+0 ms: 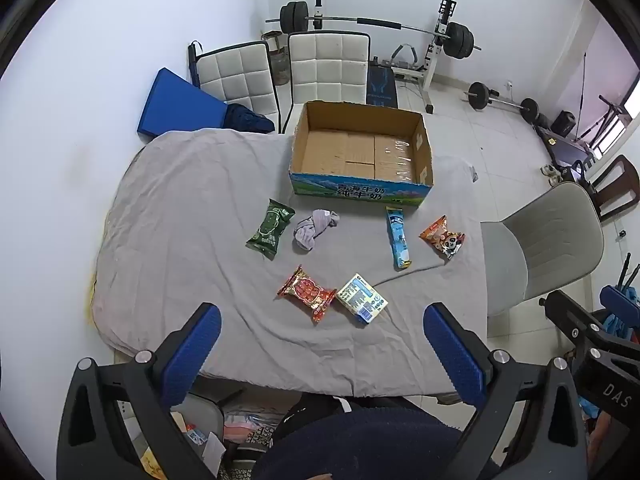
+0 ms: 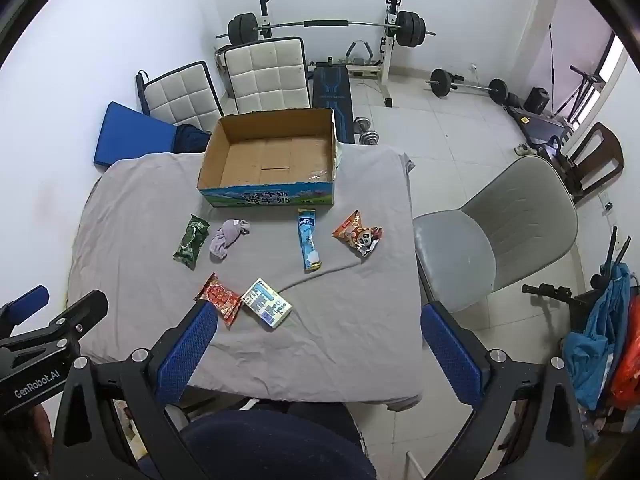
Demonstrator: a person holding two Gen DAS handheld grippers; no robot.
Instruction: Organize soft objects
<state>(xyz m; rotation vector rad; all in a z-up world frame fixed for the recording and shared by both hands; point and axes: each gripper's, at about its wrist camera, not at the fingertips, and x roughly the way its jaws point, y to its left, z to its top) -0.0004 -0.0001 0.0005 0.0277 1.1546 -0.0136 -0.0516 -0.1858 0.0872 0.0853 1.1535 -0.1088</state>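
Grey wrinkled cloth (image 1: 192,216) covers the bench, and every item of the task lies on it. At the far side stands an open brown cardboard box with a blue and green printed front (image 1: 362,190), its inside showing only bare flaps. Near its front left corner lies a dark green plastic snack packet (image 1: 269,229), and just beside that, to the right, a crumpled lilac-grey soft cloth bundle (image 1: 314,229). In front of the box's right half lies a long light blue sachet (image 1: 398,238), pointing away from the box, with an orange snack bag printed with a panda face (image 1: 442,236) near it on the right. Closer to the person, a red crinkled snack packet (image 1: 307,293) and a small pale yellow and blue carton (image 1: 362,298) lie side by side, touching or nearly so.

Both grippers hover over the near edge of the bench, well apart from all the items. The left gripper (image 1: 322,354) has its blue-padded fingers (image 1: 196,354) spread wide with nothing between them. The right gripper (image 2: 320,354) is likewise spread wide and holds nothing, its left finger overlapping the red packet only in the right wrist view. A grey plastic chair (image 1: 544,248) stands to the right of the bench.
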